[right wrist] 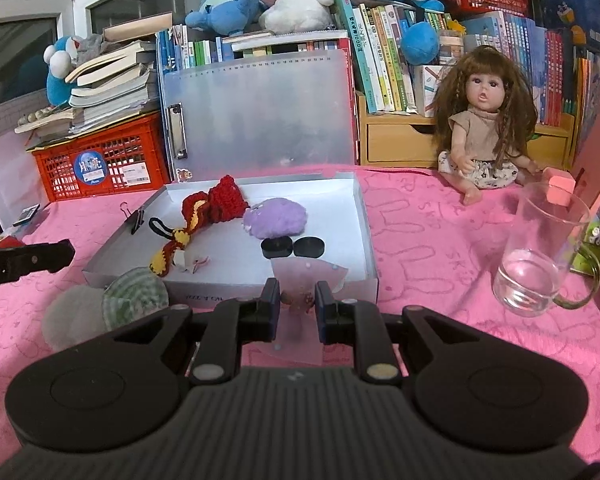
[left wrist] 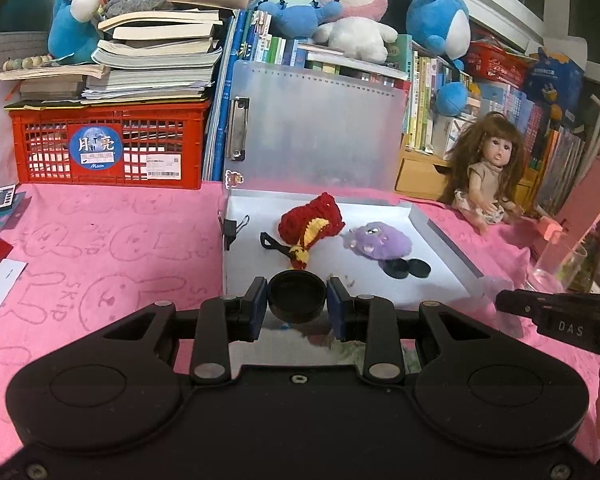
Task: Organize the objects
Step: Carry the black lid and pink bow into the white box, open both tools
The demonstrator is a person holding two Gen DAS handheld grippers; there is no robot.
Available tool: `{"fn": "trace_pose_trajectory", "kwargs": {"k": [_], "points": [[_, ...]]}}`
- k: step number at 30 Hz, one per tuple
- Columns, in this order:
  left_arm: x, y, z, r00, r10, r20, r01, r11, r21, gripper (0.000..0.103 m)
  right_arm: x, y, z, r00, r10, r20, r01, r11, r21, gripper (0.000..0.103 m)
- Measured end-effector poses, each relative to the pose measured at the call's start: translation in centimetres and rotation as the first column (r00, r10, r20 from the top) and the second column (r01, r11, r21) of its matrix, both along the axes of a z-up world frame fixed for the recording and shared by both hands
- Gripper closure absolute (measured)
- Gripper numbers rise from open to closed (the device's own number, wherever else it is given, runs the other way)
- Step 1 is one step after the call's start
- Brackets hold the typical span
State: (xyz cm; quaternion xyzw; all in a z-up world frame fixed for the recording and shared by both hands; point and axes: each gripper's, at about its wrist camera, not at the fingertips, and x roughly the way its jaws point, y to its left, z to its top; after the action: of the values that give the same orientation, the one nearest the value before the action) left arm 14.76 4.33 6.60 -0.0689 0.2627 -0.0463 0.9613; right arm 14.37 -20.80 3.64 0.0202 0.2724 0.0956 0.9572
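Currently mid-carry: my left tongs [left wrist: 297, 300] pinch a black cap [left wrist: 296, 297], right tongs [right wrist: 297, 307] clamp a frosted pouch [right wrist: 300, 300], both at the open box [right wrist: 370, 240] near edge. Next: clear the rim, lower, release inside.

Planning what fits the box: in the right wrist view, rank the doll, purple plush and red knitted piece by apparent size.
1. doll, clearly largest.
2. purple plush and red knitted piece: too alike to rank.
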Motion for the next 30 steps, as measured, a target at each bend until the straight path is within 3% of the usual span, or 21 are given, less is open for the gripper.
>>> {"fn": "trace_pose_trajectory", "kwargs": {"k": [14, 30], "points": [[5.2, 0.4, 0.1, 1.0, 0.028, -0.007, -0.028, 0.999, -0.028, 0.073, 3.2, 0.5, 0.3, 1.0, 0.006, -0.024, -0.007, 1.0, -0.012, 0.081], [10.2, 0.4, -3.2, 0.992, 0.063, -0.106, -0.067, 0.997, -0.036, 0.073, 7.6, 0.6, -1.1, 0.994, -0.001, -0.11, 0.003, 1.0, 0.011, 0.081]]}}
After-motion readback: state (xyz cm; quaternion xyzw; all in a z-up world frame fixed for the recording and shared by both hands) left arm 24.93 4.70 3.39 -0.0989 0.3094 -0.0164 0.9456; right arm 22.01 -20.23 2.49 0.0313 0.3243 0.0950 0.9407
